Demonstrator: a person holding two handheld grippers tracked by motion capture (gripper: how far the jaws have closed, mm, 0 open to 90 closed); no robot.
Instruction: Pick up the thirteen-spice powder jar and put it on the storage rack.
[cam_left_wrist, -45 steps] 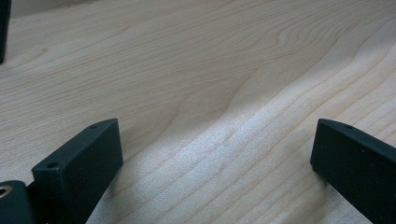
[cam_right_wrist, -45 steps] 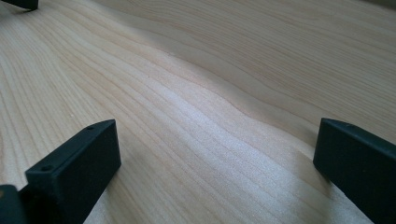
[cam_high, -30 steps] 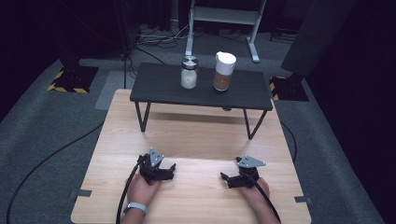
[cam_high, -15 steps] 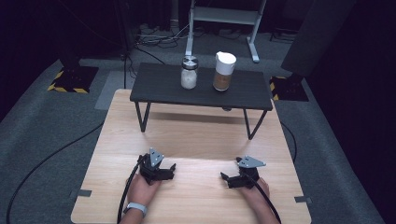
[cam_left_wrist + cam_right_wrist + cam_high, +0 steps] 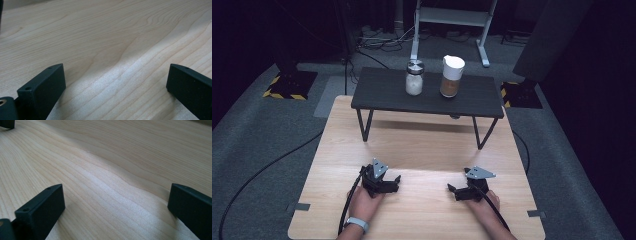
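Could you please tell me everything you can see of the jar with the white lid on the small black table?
The jar stands upright on the small black table, toward its right half, at the far end of the wooden table. Its body looks clear, holding something brown nearly up to a wide white lid that is closed on top. A shorter jar with white contents stands apart on its left. Nothing touches it but the black tabletop; both grippers rest far off near the person.
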